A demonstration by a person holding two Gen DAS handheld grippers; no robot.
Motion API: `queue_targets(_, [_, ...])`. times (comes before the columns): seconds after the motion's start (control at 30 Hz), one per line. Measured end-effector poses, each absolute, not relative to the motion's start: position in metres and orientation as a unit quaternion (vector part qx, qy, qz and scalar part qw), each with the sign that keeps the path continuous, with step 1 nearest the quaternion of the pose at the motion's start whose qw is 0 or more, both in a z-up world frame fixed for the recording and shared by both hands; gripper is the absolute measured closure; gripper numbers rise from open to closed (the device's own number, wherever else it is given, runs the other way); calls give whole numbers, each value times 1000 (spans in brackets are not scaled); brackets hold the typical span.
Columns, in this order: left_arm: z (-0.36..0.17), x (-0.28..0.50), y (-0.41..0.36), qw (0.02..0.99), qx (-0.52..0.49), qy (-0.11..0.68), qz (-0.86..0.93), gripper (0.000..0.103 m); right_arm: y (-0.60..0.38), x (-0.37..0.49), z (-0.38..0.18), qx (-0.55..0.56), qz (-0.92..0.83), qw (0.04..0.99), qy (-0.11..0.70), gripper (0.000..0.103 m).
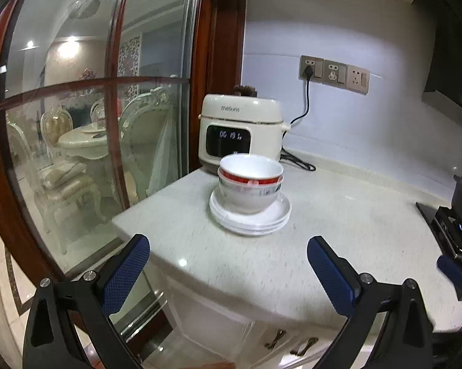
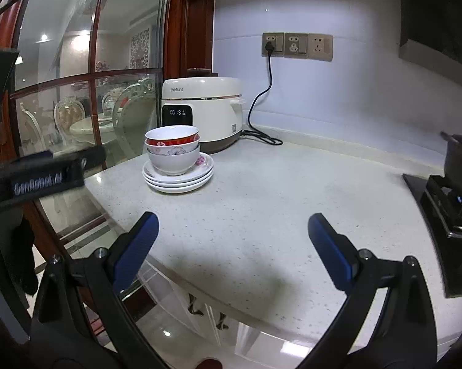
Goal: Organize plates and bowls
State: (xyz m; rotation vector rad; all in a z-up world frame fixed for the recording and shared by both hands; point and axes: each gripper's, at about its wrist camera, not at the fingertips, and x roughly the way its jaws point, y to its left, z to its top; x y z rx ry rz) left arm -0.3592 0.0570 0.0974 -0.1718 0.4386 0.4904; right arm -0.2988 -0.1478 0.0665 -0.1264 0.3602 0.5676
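- The left gripper (image 1: 228,253) has its blue-padded jaws spread wide, nothing between them, hovering over the near edge of the pale stone counter (image 1: 338,230).
- The right gripper (image 2: 232,236) is likewise released and empty, above the same counter's near edge.
- Three white plates (image 2: 178,178) sit stacked near the counter's left corner; a pink flower print shows on the top one.
- Two bowls (image 2: 172,150) nest on the plates: a white floral one below, a red-banded one inside it.
- A cream rice cooker (image 2: 203,107) stands just behind the stack, plugged into a wall socket (image 2: 272,44).
- At the right a dark pot (image 2: 461,160) sits on a gas burner (image 2: 458,212) with a blue flame.
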Motion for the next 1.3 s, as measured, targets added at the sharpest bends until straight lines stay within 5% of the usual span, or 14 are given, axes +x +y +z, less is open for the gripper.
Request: queue_targets(1.3, [94,-388,45,945,-72,227,224,0,-133,-328,80,-56,317,932,164,4])
